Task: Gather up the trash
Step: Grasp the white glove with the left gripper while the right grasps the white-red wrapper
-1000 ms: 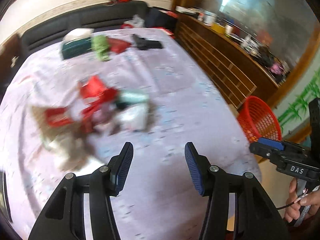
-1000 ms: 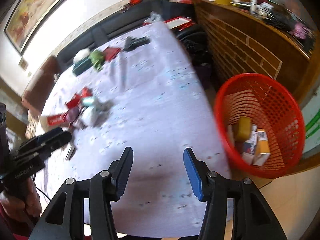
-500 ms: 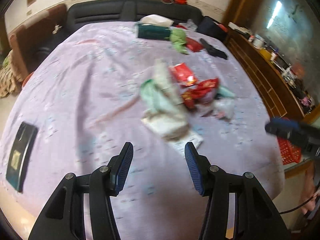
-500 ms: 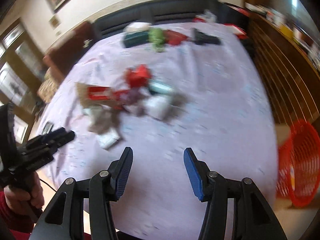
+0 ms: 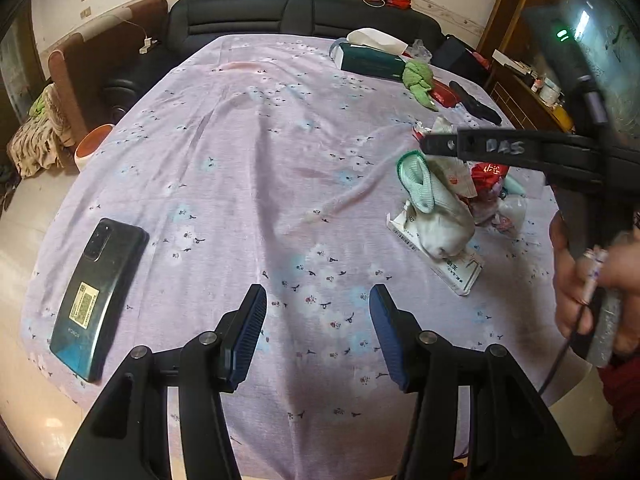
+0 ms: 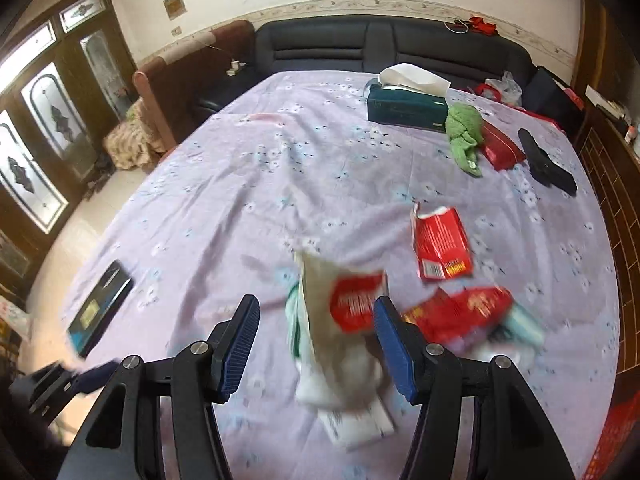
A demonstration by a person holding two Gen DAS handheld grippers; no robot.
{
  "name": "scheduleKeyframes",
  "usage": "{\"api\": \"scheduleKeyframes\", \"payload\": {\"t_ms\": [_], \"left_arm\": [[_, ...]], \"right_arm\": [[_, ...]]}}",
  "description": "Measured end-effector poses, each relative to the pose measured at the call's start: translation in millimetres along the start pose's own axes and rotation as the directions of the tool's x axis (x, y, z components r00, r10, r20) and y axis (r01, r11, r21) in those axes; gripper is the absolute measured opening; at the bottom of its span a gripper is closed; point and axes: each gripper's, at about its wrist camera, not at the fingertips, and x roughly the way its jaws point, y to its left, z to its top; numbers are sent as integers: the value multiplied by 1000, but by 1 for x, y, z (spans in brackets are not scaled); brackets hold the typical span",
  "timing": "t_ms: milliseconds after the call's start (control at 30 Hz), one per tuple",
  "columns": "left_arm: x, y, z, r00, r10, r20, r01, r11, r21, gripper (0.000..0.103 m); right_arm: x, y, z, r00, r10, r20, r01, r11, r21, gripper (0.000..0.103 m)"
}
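While both grippers hang over the near edge of the lilac floral sheet (image 5: pixel 248 168), the left gripper (image 5: pixel 318 330) stands apart and empty over bare cloth, and the right gripper (image 6: pixel 316 336), whose jaws have just been opening, hovers above the trash pile (image 6: pixel 360 320) with nothing clamped between them. That pile lies toward the near right of the bed: a pale sock, a white packet and several red wrappers, blurred beyond a firm count, with one red wrapper (image 6: pixel 440 246) lying flat just beyond. One dark phone (image 5: pixel 100 296) rests by the near left edge. Toward the far right corner sit one teal tissue box (image 6: pixel 406 110), one green cloth (image 6: pixel 464 132), one red pack and one black object.
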Motion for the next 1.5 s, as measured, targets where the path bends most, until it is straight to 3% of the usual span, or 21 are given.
{"api": "scheduleKeyframes", "payload": {"t_ms": [33,67,300,367,533,600,733,1000,1133,1200,1233,1333,1500], "left_arm": [[0,0,1,1000,-5,-1,5,1000,0,52],[0,-1,2,1000,-11,-1,11,1000,0,52],[17,-24,24,997,-77,-9,77,997,25,53],[22,-34,32,996,-89,-5,89,995,40,63],[45,-71,51,989,-138,-45,141,986,85,65],[54,-92,54,987,-152,-58,159,977,145,70],[72,-118,58,991,-113,-72,127,965,228,72],[116,-133,60,987,-66,-149,104,959,265,72],[127,-138,56,989,-48,-139,84,959,271,72],[129,-142,55,992,-42,-120,75,957,279,64],[129,-145,55,994,-40,-104,69,954,291,47],[129,-147,57,996,-36,-81,59,950,308,27],[114,-139,57,995,-90,-50,100,957,271,20]], "right_arm": [[5,-1,0,1000,-2,-8,2,1000,4,49],[11,-6,1,1000,-2,-32,2,1000,24,23],[-29,-50,-28,999,31,20,-34,989,146,16],[-42,-66,-46,999,43,19,-45,984,175,16],[-73,-99,-97,998,47,30,-53,972,228,16],[-84,-112,-116,998,53,31,-59,964,259,16],[-99,-139,-148,999,43,13,-45,953,301,16],[-115,-163,-187,998,49,-30,-37,949,313,20],[-125,-171,-195,998,54,-36,-39,947,320,21],[-127,-173,-198,998,53,-45,-36,948,317,25],[-128,-175,-200,997,53,-53,-34,949,313,29],[-131,-177,-205,996,50,-68,-27,952,306,38],[-126,-174,-206,995,66,-81,-39,954,296,43]]}}
